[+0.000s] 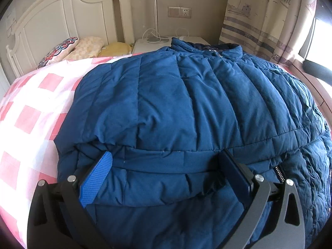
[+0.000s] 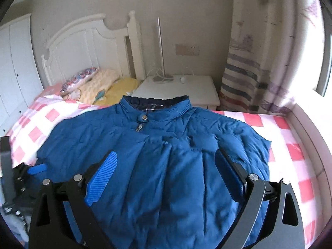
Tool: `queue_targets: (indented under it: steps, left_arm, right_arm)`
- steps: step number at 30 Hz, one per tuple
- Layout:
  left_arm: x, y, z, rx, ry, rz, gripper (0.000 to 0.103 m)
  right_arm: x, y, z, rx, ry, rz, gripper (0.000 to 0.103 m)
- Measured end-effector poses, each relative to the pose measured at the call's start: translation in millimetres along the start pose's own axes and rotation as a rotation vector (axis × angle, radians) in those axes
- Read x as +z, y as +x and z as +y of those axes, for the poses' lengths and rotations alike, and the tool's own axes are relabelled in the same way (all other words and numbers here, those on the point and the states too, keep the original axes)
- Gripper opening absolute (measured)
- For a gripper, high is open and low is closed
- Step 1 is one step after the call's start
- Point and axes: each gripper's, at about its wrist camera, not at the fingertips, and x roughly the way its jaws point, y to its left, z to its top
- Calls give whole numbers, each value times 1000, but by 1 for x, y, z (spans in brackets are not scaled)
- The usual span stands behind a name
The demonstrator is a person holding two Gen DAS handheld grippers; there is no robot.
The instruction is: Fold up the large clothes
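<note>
A large blue quilted jacket (image 2: 157, 161) lies on the pink-and-white checked bed sheet (image 2: 294, 151), collar toward the nightstand, zipped with a snap at the neck. In the left wrist view the jacket (image 1: 186, 103) fills the frame, with a sleeve folded across its body. My left gripper (image 1: 166, 159) is open, low against the folded edge, its jaws wide on either side of a band of fabric. My right gripper (image 2: 166, 157) is open and hovers over the middle of the jacket. The left gripper also shows at the left edge of the right wrist view (image 2: 35, 169).
A white headboard (image 2: 91, 45) and several pillows (image 2: 99, 87) are at the far left. A white nightstand (image 2: 186, 91) with a lamp and cables stands beyond the collar. A striped curtain (image 2: 249, 78) and window ledge run along the right.
</note>
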Motion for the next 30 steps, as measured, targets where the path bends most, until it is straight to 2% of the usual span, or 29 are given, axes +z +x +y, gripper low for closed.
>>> queue_targets:
  steps: [3,5,10,12,14,15,17,18,21,22,24,26,28,30]
  left_arm:
    - [0,0,0,-2,-1,-1,101]
    - [0,0,0,-5,-3,-3,101]
    - [1,0,0,-2,-2,-1,101]
    - [1,0,0,-1,-2,0,101]
    - [1,0,0,-1,-2,0,101]
    - [1,0,0,-1,-2,0,101]
    - [1,0,0,-2,-2,-1,101]
    - [1,0,0,-2,-2,-1,101]
    - [1,1,-1,2,-1,0,101]
    - [1,1,-1,3,-1,-1,101]
    - [1,1,-1,5,-1,-2,101]
    - [1,1,-1,5,-2,-2,101]
    - [1,1,-1,5,-2,-1,101]
    - [1,1,-1,6,-2,-2,101]
  right_arm:
    - [-10,58,-11,-86,-16,141,89]
    - [-21,69,-18,-39,15,147,89]
    - [-19,50,-18,-57,43,148,87]
    - [-22,21,-17,-31,64,91,87]
    - [-30,2,-11,-53,34,66,89]
    - [-35,0,-8,-61,13,72,90]
    - [-54,15,0,-80,-67,172,93]
    - [-63,19,2,-74,-97,162,94]
    - [-58,18,-3,-59,-71,190,93]
    - [-56,11,-4,-79,-49,186,93]
    - [-56,-11,-4,-63,-10,122,93]
    - [-62,-22,1,-62,-26,100,95]
    - [-79,-9,7,-96,-81,164,97]
    - [-87,-3,11,-96,-117,179,99]
